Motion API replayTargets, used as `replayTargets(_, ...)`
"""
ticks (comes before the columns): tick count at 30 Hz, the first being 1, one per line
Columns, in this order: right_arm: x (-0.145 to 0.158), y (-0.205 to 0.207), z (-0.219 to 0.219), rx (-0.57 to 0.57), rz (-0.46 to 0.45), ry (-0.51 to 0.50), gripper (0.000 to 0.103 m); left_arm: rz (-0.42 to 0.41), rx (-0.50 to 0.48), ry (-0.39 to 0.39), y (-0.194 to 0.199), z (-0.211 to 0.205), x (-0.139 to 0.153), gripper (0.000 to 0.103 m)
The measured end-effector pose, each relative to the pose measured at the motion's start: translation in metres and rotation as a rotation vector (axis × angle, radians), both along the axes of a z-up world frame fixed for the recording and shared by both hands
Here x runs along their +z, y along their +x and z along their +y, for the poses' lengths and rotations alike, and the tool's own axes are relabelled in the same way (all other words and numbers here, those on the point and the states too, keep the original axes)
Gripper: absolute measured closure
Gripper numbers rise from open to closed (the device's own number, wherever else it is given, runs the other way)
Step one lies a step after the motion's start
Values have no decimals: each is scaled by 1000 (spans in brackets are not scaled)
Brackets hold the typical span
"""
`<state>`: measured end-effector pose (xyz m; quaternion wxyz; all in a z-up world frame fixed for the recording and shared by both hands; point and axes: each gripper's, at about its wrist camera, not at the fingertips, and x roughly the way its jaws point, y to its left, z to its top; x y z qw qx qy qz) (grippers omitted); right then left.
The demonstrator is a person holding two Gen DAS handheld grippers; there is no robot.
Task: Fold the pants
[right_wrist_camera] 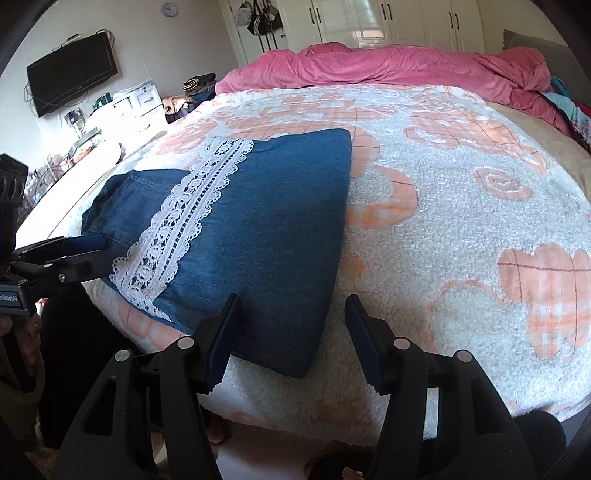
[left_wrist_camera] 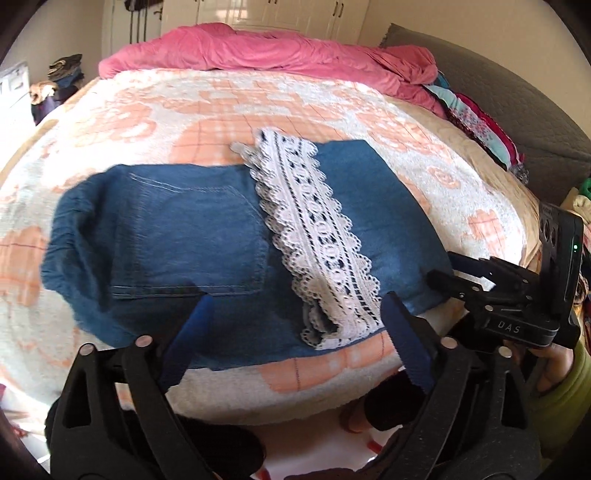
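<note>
From the left wrist view, the folded blue pants (left_wrist_camera: 207, 236) lie flat on a fluffy white and orange blanket (left_wrist_camera: 258, 107) on the bed; a white lace strip (left_wrist_camera: 317, 240) runs across them from the far side to the near edge; a back pocket shows on the left part of the pants; the left gripper (left_wrist_camera: 295, 325) sits just over the near edge of the pants, its two blue fingers (left_wrist_camera: 188, 332) spread wide apart with nothing squeezed between them; the right gripper (left_wrist_camera: 443, 271) comes in from the right side, close to the right edge of the pants, and from here I cannot tell if it touches them; a hand (left_wrist_camera: 550, 365) in a green sleeve (left_wrist_camera: 576, 387) holds it; a pink cover (left_wrist_camera: 266, 51) is bunched up at the far end of the bed.

From the right wrist view, the pants (right_wrist_camera: 258, 229) lie on the left half of the blanket (right_wrist_camera: 461, 221), near the front edge of the bed; the right gripper (right_wrist_camera: 291, 339) hangs just over their near right corner, its fingers (right_wrist_camera: 221, 347) partly apart and not pinching anything; the left gripper (right_wrist_camera: 96, 254) is at the far left, beside the left end of the pants; the lace strip (right_wrist_camera: 184, 218) crosses the pants; a black TV (right_wrist_camera: 70, 70) hangs on the wall; white closet doors (right_wrist_camera: 388, 22) stand behind the pink cover (right_wrist_camera: 388, 66).
</note>
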<state>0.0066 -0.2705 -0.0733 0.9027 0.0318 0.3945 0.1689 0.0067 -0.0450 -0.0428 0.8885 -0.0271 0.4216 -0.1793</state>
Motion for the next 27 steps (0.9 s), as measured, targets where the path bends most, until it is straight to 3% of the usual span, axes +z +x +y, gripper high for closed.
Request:
replayTargets(1, 1, 0, -1, -10, 4, 11, 46, -4, 3, -2, 0, 2, 2, 14)
replayTargets(2, 3, 0, -2, -16, 6, 16, 21, -8, 9, -3, -1, 4, 4, 12)
replayTargets(3, 5, 0, -3, -30, 3, 20, 10, -14, 16, -3, -1, 7, 5, 10)
replayTargets(4, 8, -1, -4, -45, -7, 26, 8, -18, 21, -2, -2, 9, 7, 10)
replayTargets(19, 52, 19, 16, -28, -95, -18, 6, -69, 171, -18, -6, 65, 23, 10)
replayTargets(27, 90, 62, 87, 171, -128, -31, 6, -16, 318, -85, -5, 118, 6, 10)
